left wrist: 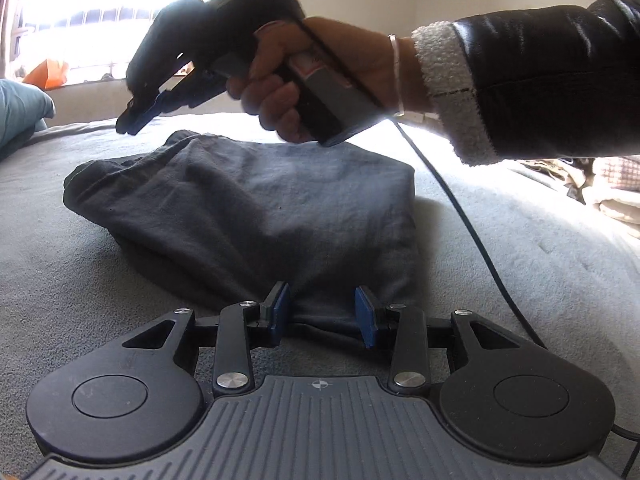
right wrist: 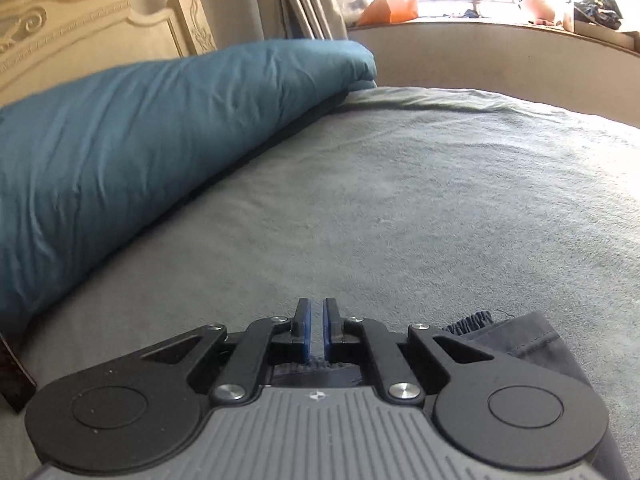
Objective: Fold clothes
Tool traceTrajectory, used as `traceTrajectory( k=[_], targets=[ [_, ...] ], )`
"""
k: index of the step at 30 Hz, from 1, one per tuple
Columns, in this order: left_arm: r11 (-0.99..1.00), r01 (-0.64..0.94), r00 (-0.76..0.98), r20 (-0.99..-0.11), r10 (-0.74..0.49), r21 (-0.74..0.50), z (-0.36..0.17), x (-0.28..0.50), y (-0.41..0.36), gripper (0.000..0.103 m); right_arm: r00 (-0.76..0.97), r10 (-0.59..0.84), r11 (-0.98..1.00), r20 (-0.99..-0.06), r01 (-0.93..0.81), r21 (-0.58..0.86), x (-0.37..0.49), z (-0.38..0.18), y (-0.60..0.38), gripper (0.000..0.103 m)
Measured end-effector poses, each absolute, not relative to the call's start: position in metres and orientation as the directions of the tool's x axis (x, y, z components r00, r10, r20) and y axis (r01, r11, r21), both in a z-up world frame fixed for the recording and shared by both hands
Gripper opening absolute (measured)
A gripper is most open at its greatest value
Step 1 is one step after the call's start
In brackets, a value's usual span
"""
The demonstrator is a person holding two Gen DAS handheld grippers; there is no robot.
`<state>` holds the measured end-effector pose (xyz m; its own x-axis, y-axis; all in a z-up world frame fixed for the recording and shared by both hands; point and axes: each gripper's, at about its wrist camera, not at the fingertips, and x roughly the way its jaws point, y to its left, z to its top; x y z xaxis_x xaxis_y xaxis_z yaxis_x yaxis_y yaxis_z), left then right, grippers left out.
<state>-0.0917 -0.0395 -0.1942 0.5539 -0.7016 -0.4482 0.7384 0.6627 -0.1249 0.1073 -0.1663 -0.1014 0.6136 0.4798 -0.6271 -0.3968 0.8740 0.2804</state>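
Observation:
A dark grey garment (left wrist: 248, 216) lies folded into a rough block on the grey bed cover (left wrist: 520, 264). My left gripper (left wrist: 322, 310) is open, low at the garment's near edge, and that edge lies between its blue pads (left wrist: 278, 312). Above the garment's far left corner, a person's hand (left wrist: 288, 80) holds my right gripper (left wrist: 132, 118) in the air, pointing left. In the right wrist view the right gripper (right wrist: 316, 322) is shut with only a thin slit between the pads and nothing in it. A corner of the garment (right wrist: 524, 338) with its elastic band shows beneath it at lower right.
A blue pillow (right wrist: 140, 140) lies along the left of the bed below a cream headboard (right wrist: 80, 32). A black cable (left wrist: 460, 208) trails across the bed right of the garment. A bright window sill (right wrist: 480, 28) runs behind the bed. Piled fabric (left wrist: 616, 196) sits at far right.

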Motion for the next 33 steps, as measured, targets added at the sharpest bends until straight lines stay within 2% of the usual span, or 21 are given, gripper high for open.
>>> traceTrajectory(
  k=[4, 6, 9, 12, 17, 23, 25, 27, 30, 31, 32, 33],
  targets=[
    [0.665, 0.737, 0.557, -0.449, -0.699, -0.122, -0.194, -0.092, -0.04, 0.037, 0.509, 0.571, 0.807, -0.644, -0.494, 0.324, 0.079, -0.089, -0.179, 0.007],
    [0.666, 0.736, 0.558, -0.449, -0.698, -0.119, -0.195, -0.093, -0.04, 0.037, 0.412, 0.607, 0.767, -0.679, -0.529, 0.364, 0.066, -0.095, -0.18, 0.021],
    [0.668, 0.735, 0.561, -0.449, -0.695, -0.115, -0.195, -0.093, -0.04, 0.037, 0.33, 0.59, 0.747, -0.737, -0.57, 0.342, 0.06, -0.112, -0.163, 0.022],
    [0.67, 0.734, 0.564, -0.45, -0.692, -0.112, -0.195, -0.094, -0.041, 0.038, 0.359, 0.575, 0.776, -0.736, -0.526, 0.349, 0.065, -0.126, -0.145, 0.022],
    [0.678, 0.725, 0.566, -0.458, -0.686, -0.119, -0.192, -0.093, -0.042, 0.04, 0.479, 0.605, 0.795, -0.636, -0.412, 0.446, 0.069, -0.111, -0.157, 0.022],
    [0.719, 0.675, 0.597, -0.449, -0.665, -0.168, -0.169, -0.088, -0.027, 0.052, 0.577, 0.565, 0.821, -0.59, -0.319, 0.474, 0.035, -0.08, -0.231, 0.023],
    [0.737, 0.638, 0.602, -0.452, -0.658, -0.225, -0.167, -0.079, -0.018, 0.057, 0.597, 0.555, 0.818, -0.58, -0.265, 0.51, 0.028, -0.078, -0.261, 0.029],
    [0.75, 0.592, 0.599, -0.461, -0.655, -0.296, -0.169, -0.067, -0.009, 0.068, 0.624, 0.541, 0.807, -0.564, -0.197, 0.556, 0.023, -0.078, -0.292, 0.038],
    [0.759, 0.514, 0.593, -0.474, -0.651, -0.398, -0.173, -0.048, 0.004, 0.073, 0.658, 0.526, 0.771, -0.538, -0.102, 0.629, 0.026, -0.083, -0.329, 0.052],
    [0.76, 0.486, 0.591, -0.478, -0.649, -0.431, -0.174, -0.042, 0.009, 0.075, 0.665, 0.526, 0.753, -0.53, -0.075, 0.654, 0.029, -0.086, -0.339, 0.053],
    [0.76, 0.457, 0.589, -0.483, -0.648, -0.462, -0.175, -0.036, 0.013, 0.075, 0.667, 0.526, 0.736, -0.527, -0.048, 0.675, 0.034, -0.089, -0.349, 0.063],
    [0.758, 0.427, 0.586, -0.487, -0.647, -0.493, -0.176, -0.03, 0.018, 0.075, 0.659, 0.527, 0.726, -0.538, -0.019, 0.688, 0.041, -0.094, -0.355, 0.078]
  ],
)
